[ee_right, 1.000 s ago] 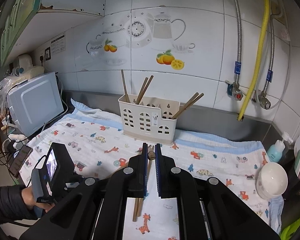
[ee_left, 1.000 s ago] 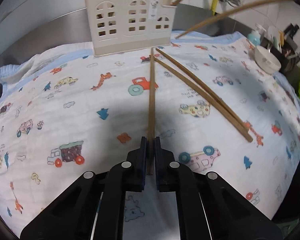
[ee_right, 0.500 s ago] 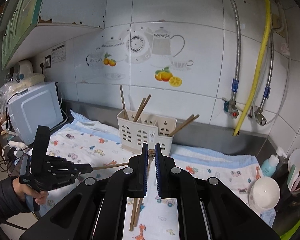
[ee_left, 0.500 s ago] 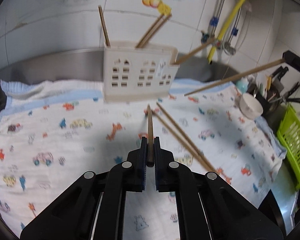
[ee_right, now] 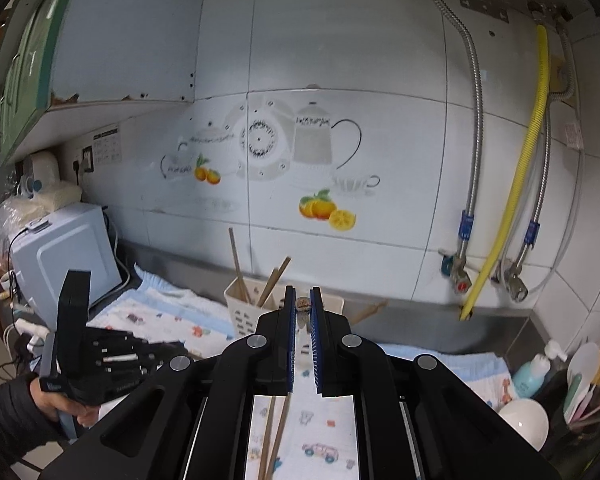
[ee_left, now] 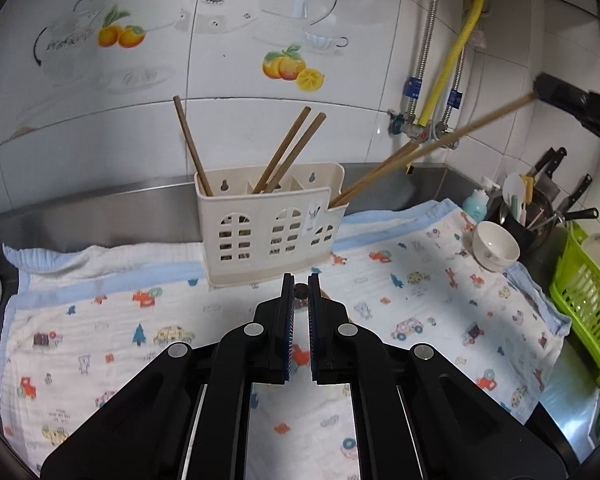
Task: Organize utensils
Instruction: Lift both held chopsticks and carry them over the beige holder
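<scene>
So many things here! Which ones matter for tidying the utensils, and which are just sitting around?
Job:
- chopstick in left gripper
- chopstick in right gripper
- chopstick pair on cloth
- holder

Lying about:
- bowl
- green rack
- soap bottle
- knives

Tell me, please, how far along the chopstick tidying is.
Done: about four chopsticks stand in the holder. In hand: the left gripper grips one chopstick end-on; the right gripper angles another chopstick into the holder's right compartment. Left: two chopsticks lie on the cloth.
</scene>
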Demonstrator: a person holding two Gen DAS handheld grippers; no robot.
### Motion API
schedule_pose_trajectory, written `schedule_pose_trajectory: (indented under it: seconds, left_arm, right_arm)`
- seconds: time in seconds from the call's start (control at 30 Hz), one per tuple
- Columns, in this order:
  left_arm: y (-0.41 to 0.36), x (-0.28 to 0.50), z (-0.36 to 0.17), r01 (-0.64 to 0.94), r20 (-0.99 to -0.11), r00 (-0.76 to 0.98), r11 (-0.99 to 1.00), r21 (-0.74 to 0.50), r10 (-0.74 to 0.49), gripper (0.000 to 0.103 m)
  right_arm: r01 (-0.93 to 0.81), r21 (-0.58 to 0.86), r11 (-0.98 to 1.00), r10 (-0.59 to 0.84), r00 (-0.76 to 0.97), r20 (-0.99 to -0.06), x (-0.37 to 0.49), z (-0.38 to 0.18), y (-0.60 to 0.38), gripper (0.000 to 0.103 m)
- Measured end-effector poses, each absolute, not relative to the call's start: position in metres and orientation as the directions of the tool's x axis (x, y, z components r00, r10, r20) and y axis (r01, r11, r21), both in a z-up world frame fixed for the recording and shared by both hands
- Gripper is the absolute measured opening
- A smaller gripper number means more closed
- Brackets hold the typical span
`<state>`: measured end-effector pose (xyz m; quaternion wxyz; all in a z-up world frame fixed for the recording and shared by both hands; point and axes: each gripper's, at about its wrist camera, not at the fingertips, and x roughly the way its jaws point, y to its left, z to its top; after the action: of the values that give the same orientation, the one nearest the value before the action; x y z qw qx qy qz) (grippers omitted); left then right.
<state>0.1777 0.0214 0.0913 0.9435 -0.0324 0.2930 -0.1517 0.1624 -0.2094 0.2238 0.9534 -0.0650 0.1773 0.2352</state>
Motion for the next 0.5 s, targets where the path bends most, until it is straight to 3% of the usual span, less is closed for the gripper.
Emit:
schedule_pose_trajectory:
  seconds: [0.2,0.5]
  left_arm:
    - [0.026,0.19,0.118,0.271,-0.512,0.804,0.953,-0.136,-0.302,0.005]
    - [0.032,0.206,0.178,0.272,-0.444,0.853,0.96,-0.073,-0.275,0.005]
  right_arm:
    - [-0.446,-0.071,0.892,0.385,0.833,-0.399,0.199,0.23,-0.195,0.007]
    - [-0.444,-0.094,0.891,0.333,0.782,-0.527,0.261,0.206,-0.167,0.007]
